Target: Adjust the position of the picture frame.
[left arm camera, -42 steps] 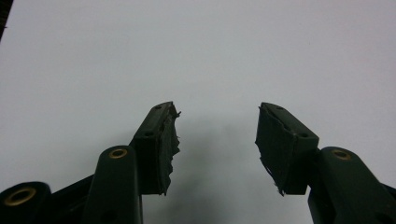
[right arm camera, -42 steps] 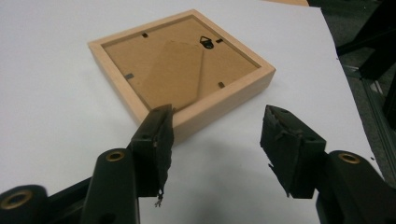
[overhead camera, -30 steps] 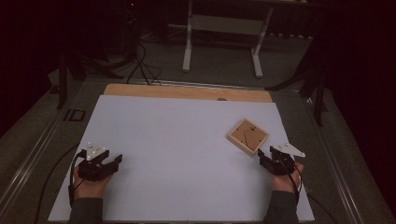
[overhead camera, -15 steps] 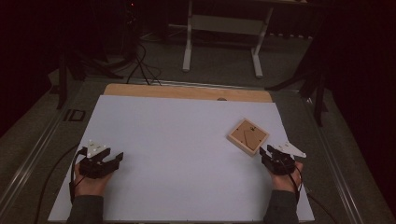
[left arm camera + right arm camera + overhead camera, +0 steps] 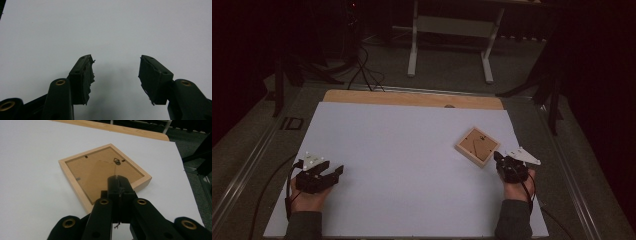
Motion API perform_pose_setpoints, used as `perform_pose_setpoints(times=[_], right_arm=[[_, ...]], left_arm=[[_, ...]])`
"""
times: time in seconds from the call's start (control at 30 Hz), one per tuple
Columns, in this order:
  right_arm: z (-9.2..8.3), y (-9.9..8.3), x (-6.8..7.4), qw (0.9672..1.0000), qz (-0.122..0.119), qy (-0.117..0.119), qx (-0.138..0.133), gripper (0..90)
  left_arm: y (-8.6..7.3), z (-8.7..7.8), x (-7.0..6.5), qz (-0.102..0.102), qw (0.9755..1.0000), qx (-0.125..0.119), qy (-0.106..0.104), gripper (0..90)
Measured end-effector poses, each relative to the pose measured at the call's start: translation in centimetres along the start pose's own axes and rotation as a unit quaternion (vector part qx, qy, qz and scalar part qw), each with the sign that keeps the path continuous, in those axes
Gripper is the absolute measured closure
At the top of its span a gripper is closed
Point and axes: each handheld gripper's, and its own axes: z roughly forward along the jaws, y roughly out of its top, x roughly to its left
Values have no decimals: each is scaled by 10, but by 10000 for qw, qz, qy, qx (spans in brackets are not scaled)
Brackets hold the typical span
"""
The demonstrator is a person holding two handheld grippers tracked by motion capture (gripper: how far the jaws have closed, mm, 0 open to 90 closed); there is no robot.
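- While the left gripper (image 5: 318, 175) rests low on the near left of the white bench (image 5: 402, 150), its jaws stand wide apart with nothing between them.
- Seen from the left gripper view, the rubber pads (image 5: 88, 75) look torn and ragged at the edges.
- On the near right, the right gripper (image 5: 119, 185) has its jaws pressed tight together, and nothing is held in them.
- From the right gripper view, its tip sits just at the near corner of the picture frame (image 5: 103, 173); I cannot tell if it touches.
- That wooden frame lies face down on the right side of the bench, turned like a diamond, with its brown backing and a small hanger (image 5: 116, 161) facing up.
- What could go wrong: I think the shut jaws could push the frame and make it slide, since the bench top looks smooth.
- A hard poke might dent the thin backing.
- Those torn pads might slip on the smooth wood.
- No box, bowl or tray is on the bench, so nothing is inside anything. The frame only holds its own backing board.
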Motion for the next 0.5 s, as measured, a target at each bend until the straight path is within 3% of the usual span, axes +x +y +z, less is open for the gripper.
perform_pose_setpoints(times=[0.17,0.5], right_arm=[[8,1,-2,9999,-67,-6,99,898],[32,4,-6,9994,-145,18,316,898]], left_arm=[[0,0,3,-82,10000,28,1,442],[1,2,2,-33,10000,54,22,442]])
